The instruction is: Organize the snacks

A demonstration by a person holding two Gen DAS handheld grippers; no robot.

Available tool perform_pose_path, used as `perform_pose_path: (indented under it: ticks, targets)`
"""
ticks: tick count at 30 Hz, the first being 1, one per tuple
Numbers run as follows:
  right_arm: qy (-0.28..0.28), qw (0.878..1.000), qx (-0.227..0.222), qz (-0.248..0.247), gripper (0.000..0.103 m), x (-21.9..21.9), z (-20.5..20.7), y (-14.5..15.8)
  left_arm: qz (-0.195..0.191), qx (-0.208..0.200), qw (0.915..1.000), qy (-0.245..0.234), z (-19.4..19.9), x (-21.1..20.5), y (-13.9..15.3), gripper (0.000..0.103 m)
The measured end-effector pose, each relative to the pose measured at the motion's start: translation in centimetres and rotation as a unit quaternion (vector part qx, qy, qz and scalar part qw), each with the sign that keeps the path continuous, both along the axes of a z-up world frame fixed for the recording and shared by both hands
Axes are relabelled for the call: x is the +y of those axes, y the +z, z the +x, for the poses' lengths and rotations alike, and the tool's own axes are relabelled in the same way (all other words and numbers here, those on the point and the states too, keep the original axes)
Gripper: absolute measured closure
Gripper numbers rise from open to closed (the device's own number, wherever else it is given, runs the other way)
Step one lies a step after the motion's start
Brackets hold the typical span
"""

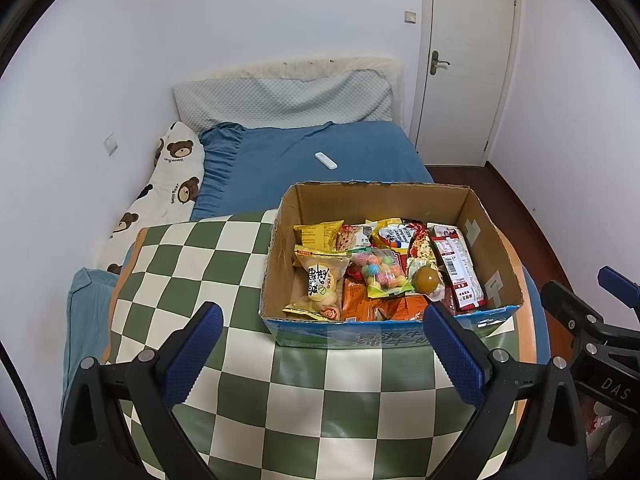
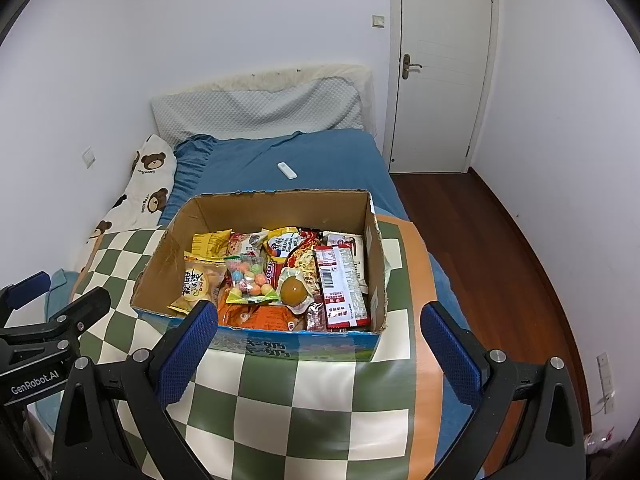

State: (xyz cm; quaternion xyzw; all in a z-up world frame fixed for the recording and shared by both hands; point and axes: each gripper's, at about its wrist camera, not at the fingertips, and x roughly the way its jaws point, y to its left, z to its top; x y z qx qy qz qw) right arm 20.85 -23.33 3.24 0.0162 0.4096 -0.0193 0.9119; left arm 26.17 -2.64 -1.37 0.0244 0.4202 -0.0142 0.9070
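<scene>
I cannot see the lower snacks [image 2: 276,316] in the box [image 1: 496,248]; both my grippers [image 1: 322,354] [image 2: 318,354] are spread wide and empty before it.

Even soft indoor light, sharp focus, fisheye-bent edges.

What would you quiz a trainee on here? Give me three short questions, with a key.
1. True or false: both claws are open and hold nothing.
2. What does the cardboard box rest on: A) the wooden floor, B) the green checked mat, C) the pillow?
3. Fill in: the white remote lies on the blue ____.

Key: 1 true: left claw, right claw. 2 B. 3 bedsheet.
</scene>
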Motion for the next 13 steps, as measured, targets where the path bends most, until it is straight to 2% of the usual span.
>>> perform_pose_path:
  ticks: [13]
  targets:
    - [0.0,1.0,0.0,0.001,0.0,-0.07,-0.02,0.04,0.0,-0.004,1.0,-0.002,-0.13,-0.12,0.0,0.0]
